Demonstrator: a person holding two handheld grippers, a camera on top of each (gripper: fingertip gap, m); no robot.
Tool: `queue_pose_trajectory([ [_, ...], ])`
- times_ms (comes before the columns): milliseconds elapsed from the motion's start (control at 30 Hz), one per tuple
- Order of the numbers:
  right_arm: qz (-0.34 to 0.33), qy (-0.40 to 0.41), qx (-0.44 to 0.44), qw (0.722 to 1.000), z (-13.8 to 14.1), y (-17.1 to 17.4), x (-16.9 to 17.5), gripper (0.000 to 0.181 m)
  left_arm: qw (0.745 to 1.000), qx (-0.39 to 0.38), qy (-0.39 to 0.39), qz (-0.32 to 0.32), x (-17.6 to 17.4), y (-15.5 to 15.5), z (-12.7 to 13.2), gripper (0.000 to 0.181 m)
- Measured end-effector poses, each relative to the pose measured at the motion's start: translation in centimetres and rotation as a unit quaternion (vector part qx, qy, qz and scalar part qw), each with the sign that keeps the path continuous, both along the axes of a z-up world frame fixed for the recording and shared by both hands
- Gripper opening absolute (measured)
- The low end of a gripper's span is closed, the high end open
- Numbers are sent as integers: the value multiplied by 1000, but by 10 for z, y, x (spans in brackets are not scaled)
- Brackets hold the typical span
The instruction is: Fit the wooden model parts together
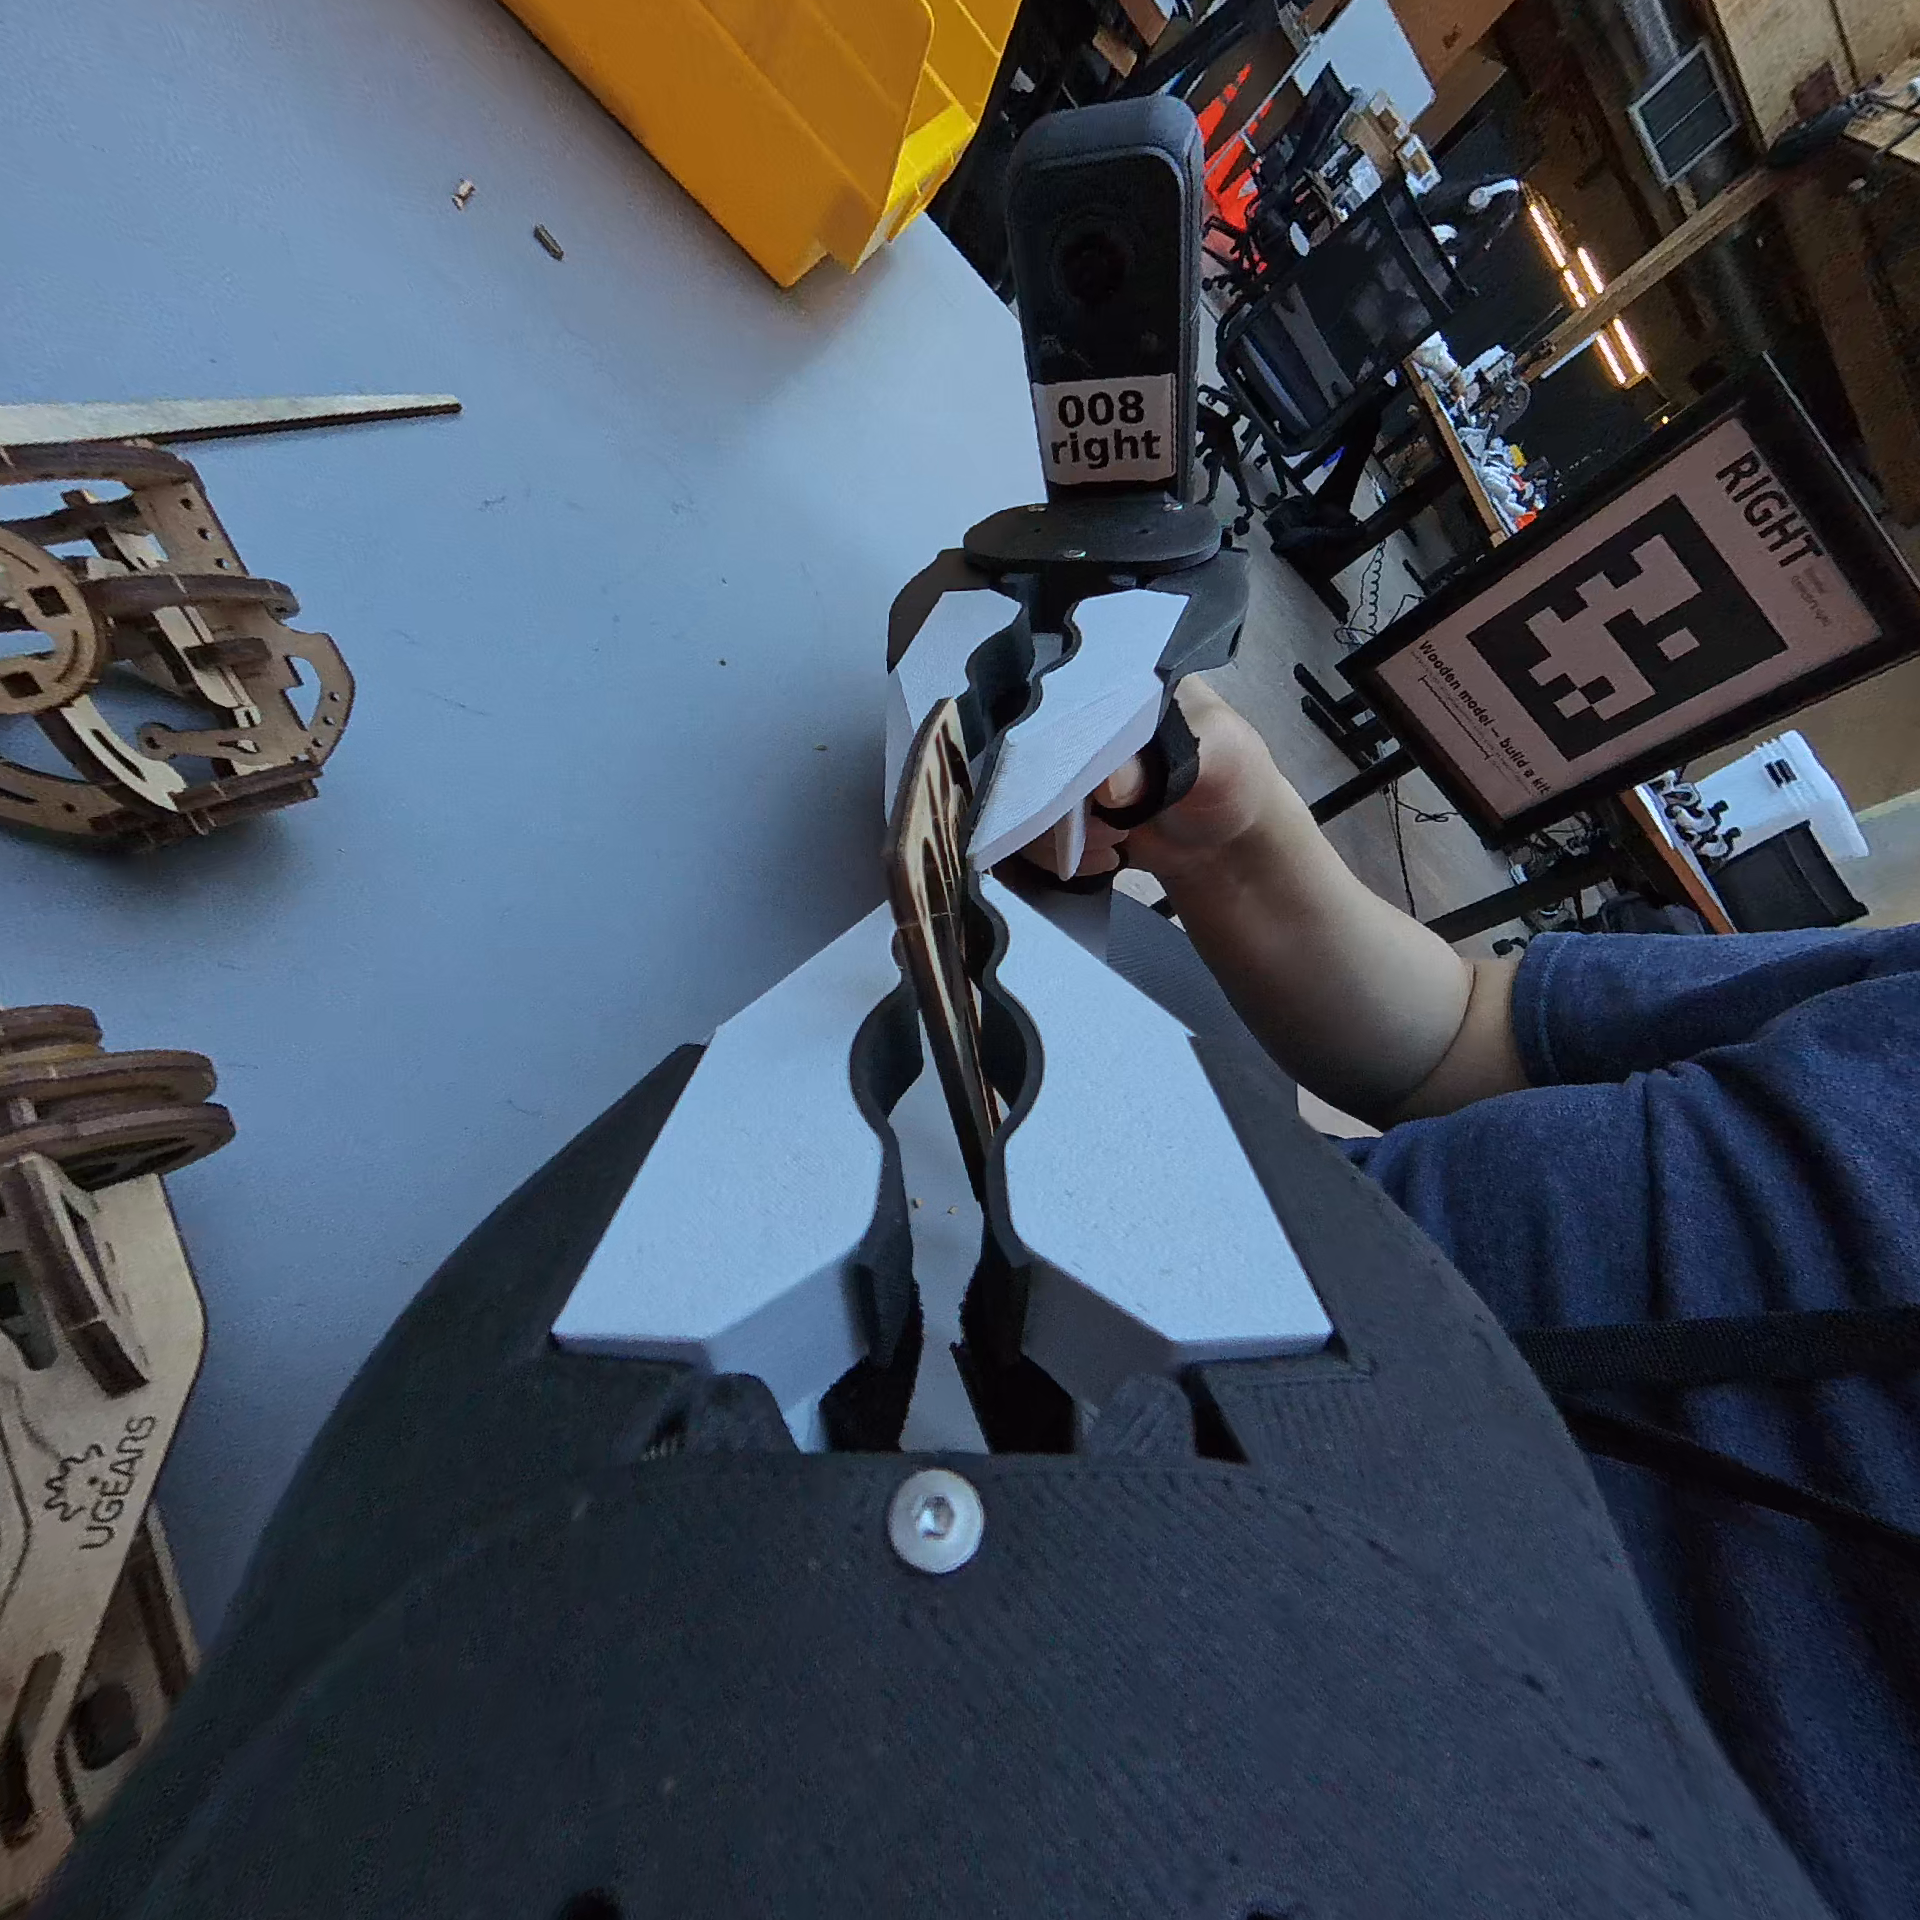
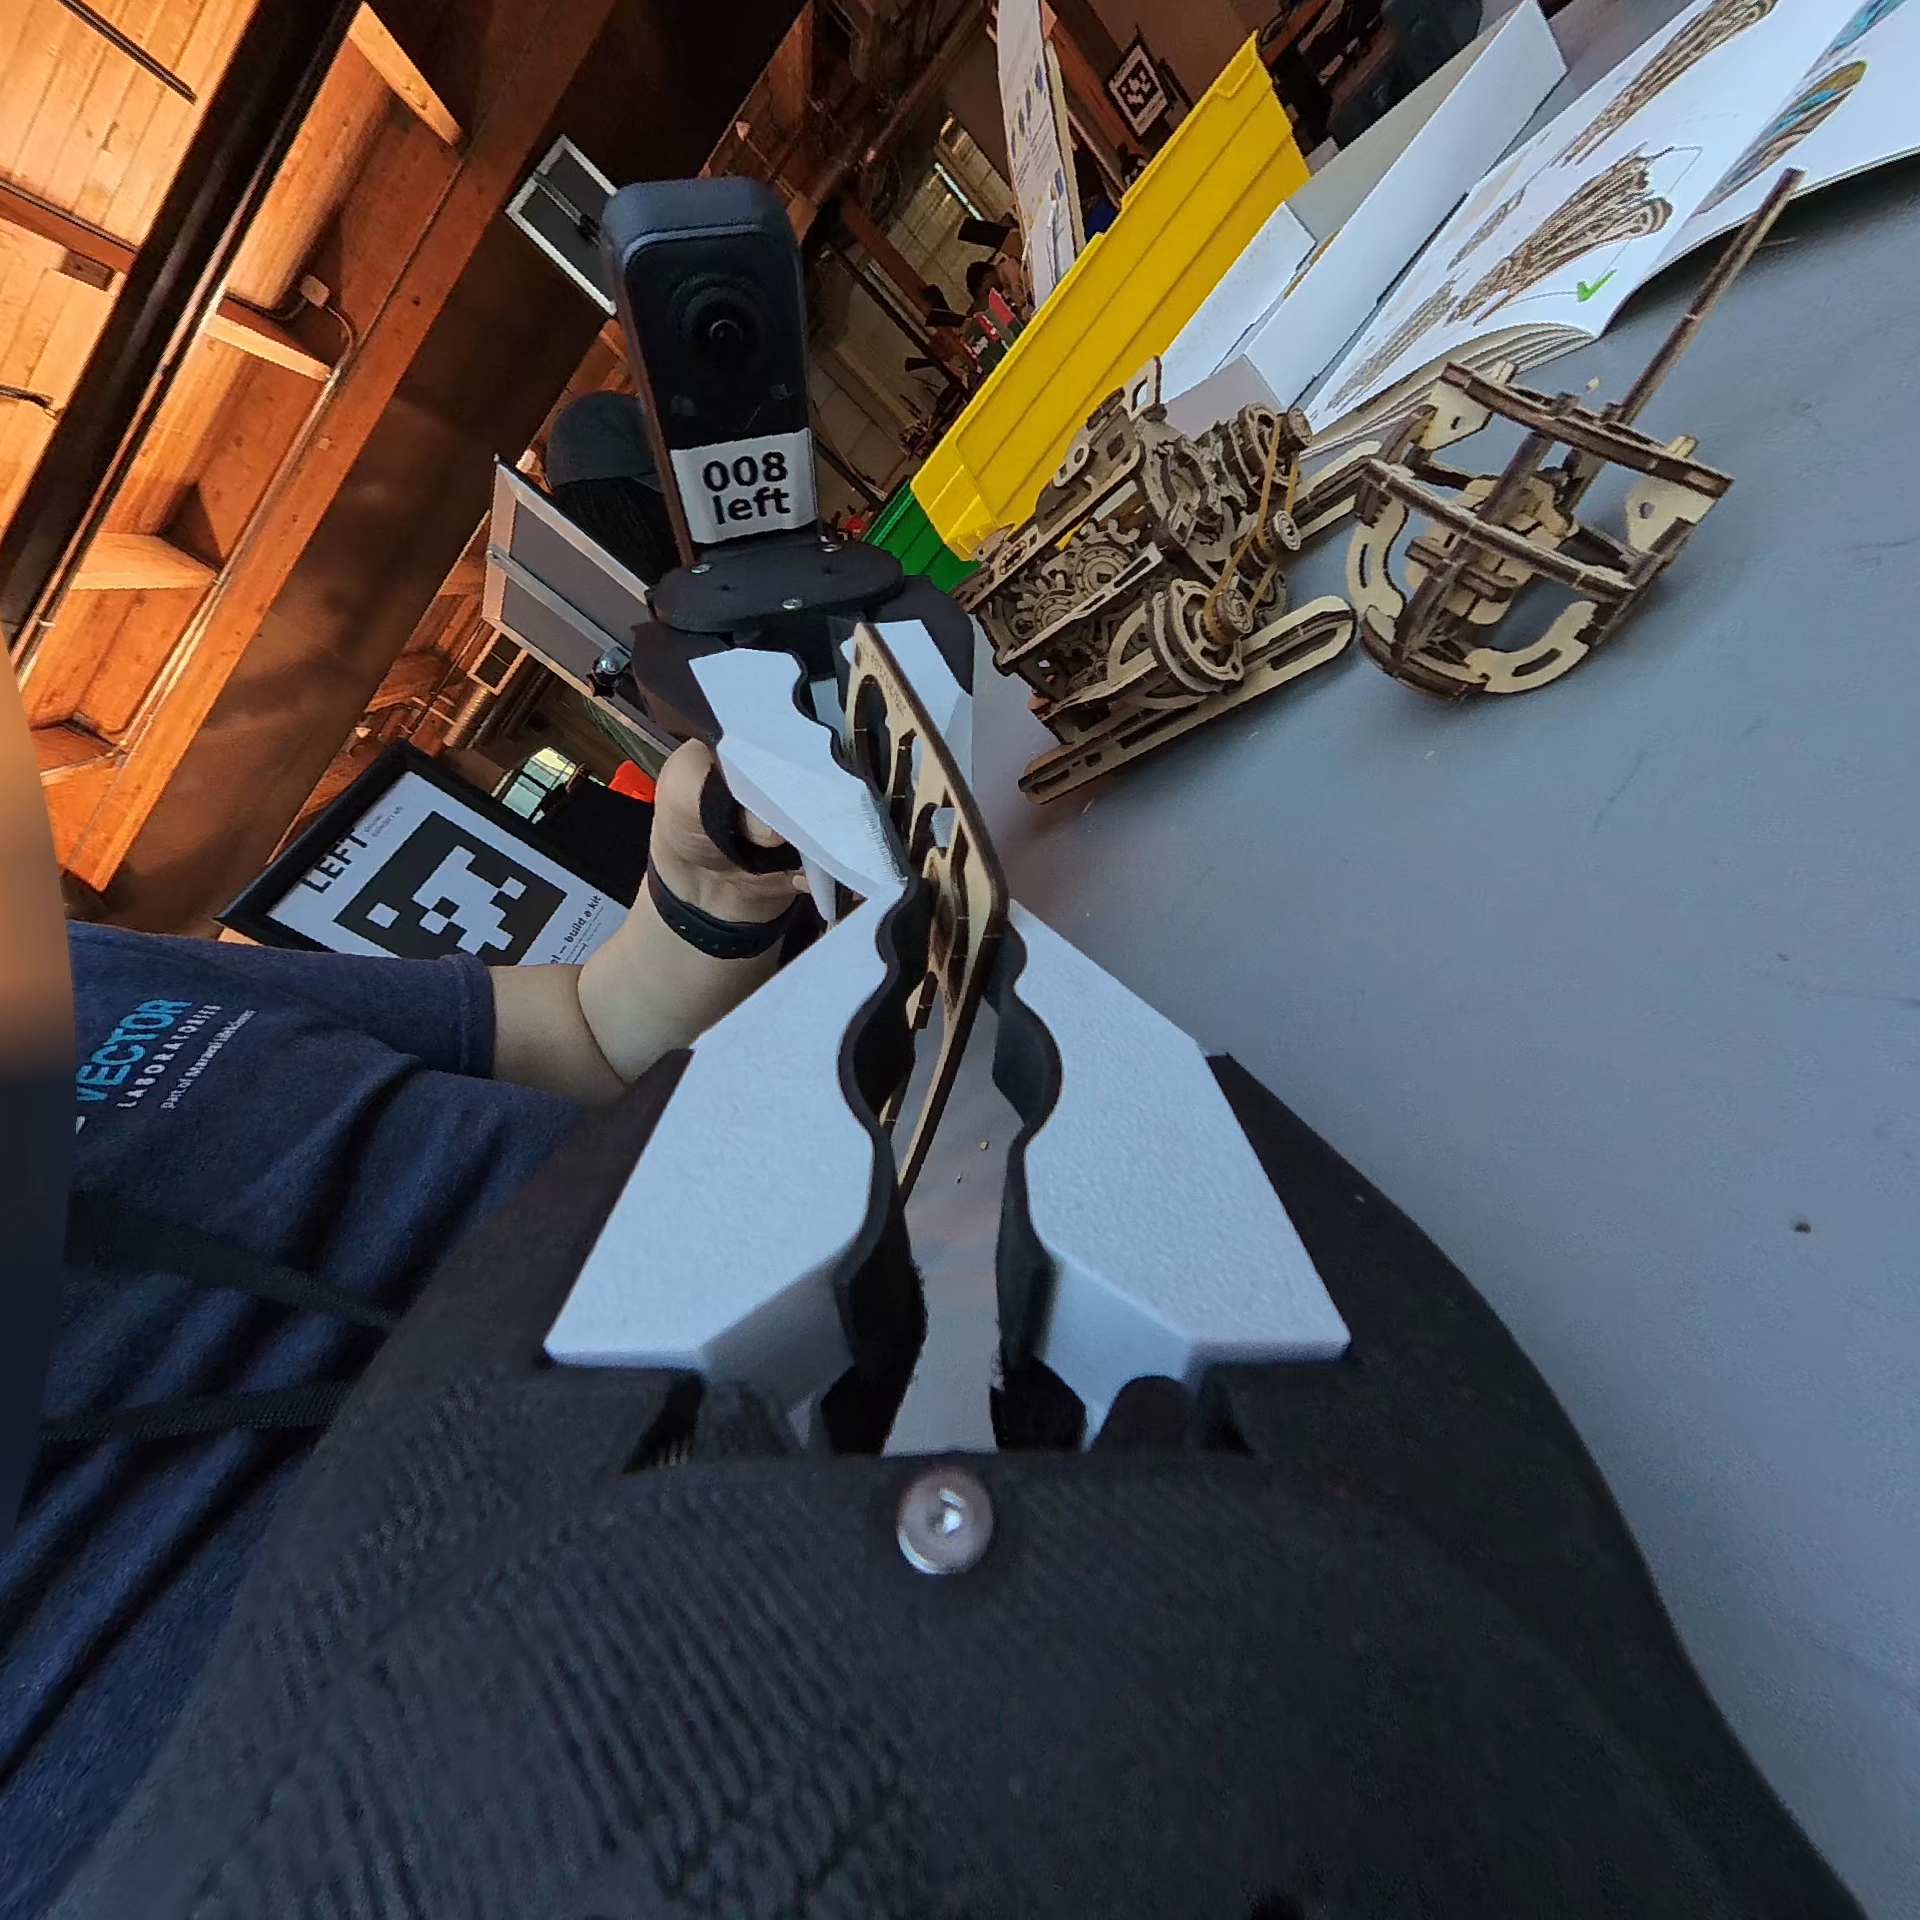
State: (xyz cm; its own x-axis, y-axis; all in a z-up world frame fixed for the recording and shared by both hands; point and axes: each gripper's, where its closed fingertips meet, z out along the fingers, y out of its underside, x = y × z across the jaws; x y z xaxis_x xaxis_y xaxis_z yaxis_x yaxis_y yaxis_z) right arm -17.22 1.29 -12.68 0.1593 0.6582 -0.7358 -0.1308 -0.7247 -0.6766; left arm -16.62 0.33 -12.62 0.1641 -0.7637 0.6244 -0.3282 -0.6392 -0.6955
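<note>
The grey table (image 2: 1558, 987) carries the bulk of the build at its far side: a geared wooden assembly (image 2: 1153, 561) sits just beside an open curved frame (image 2: 1507, 561), with an instruction booklet (image 2: 1558, 197) and yellow bins (image 2: 1122, 301) behind them, likely parked there to keep the near space free for handling. Above that near space the two grippers face each other nose to nose, and both pinch one thin laser-cut wooden sheet (image 1: 940, 935) edge-on between them. The left gripper (image 1: 940, 997) has its fingers closed on the sheet's near end, which runs well back between the wavy black pads; the right gripper (image 1: 982, 769) clamps the far end (its own view shows the same from the other side, the slotted strip lying along the inner face of one pad). Holding both ends probably steadies the sheet so a small part can be flexed or pressed free.
</note>
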Motion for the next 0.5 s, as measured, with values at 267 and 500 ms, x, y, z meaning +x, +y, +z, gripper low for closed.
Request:
queue_pose_trajectory([
  [267, -1, -14, 4, 1000, -3, 0, -2, 7, 1000, -3, 5, 3, -2, 0, -3, 2],
  [500, 39, 54, -28, 997, 9, -5, 2, 4, 1000, -4, -20, -16, 2, -5, 7, 2],
])
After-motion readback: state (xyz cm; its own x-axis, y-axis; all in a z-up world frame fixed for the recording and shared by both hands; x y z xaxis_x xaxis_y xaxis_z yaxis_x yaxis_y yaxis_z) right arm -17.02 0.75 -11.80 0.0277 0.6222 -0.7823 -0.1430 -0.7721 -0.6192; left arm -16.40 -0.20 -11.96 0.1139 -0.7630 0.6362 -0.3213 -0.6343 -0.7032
